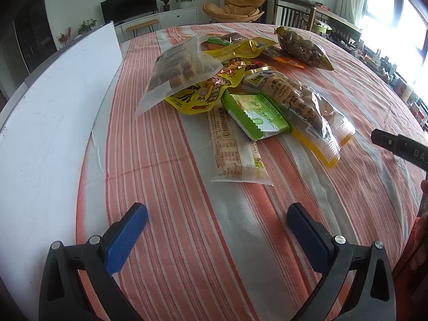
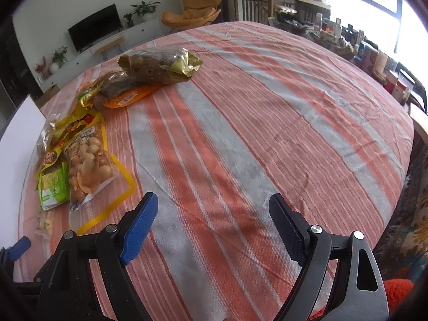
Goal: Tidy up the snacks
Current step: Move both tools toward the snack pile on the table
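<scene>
A heap of snack packs lies on the striped tablecloth (image 1: 187, 227). In the left wrist view, a clear bag of brown cubes (image 1: 182, 72) rests on a yellow pack (image 1: 203, 93). A green wafer pack (image 1: 256, 115), a long cream pack (image 1: 232, 149) and a yellow-edged bag of nuts (image 1: 307, 107) lie nearer. A gold bag of dark snacks (image 1: 302, 46) sits behind. My left gripper (image 1: 216, 219) is open and empty, short of the cream pack. My right gripper (image 2: 214, 214) is open over bare cloth, the nut bag (image 2: 91, 160) and the gold bag (image 2: 160, 67) to its left.
A white board (image 1: 53, 123) lies along the table's left side. The right gripper's black body (image 1: 401, 147) shows at the right edge of the left wrist view. A cluttered shelf (image 2: 374, 58) stands beyond the table's right edge. Bare cloth (image 2: 281, 107) spreads to the right of the heap.
</scene>
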### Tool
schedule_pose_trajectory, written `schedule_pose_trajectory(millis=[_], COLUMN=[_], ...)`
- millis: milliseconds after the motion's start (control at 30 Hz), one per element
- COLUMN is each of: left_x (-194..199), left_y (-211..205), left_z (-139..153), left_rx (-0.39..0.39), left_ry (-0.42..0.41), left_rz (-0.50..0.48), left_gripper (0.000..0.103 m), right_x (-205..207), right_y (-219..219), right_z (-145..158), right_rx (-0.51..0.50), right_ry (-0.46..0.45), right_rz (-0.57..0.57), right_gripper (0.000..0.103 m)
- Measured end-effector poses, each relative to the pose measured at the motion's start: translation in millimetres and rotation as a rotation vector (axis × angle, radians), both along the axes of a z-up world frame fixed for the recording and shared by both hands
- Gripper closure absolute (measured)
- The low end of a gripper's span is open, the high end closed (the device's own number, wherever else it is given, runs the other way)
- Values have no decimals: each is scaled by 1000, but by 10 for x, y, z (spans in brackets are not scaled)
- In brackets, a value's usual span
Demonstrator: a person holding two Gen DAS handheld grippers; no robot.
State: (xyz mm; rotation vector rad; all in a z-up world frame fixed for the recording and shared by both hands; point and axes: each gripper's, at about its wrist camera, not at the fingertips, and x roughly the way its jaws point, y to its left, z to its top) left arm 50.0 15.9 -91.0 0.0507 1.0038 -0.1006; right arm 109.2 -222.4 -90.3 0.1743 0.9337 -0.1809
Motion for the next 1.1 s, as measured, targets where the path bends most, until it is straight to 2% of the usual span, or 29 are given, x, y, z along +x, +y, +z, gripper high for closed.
schedule_pose_trajectory(millis=[167, 533, 1100], left_x=[-16, -17, -18], left_y=[-7, -7, -8], left_z=[-5, -6, -7], left_rx=[0, -1, -1], left_ry=[-7, -7, -8], left_rz=[11, 10, 10], left_gripper=[0, 0, 0], right_x=[54, 80, 72], right_y=[25, 104, 108], right_z=[-74, -98, -98], right_rx=[-14, -70, -70], right_ry=[37, 59, 59], right_rz=[8, 17, 17], right_gripper=[16, 14, 14])
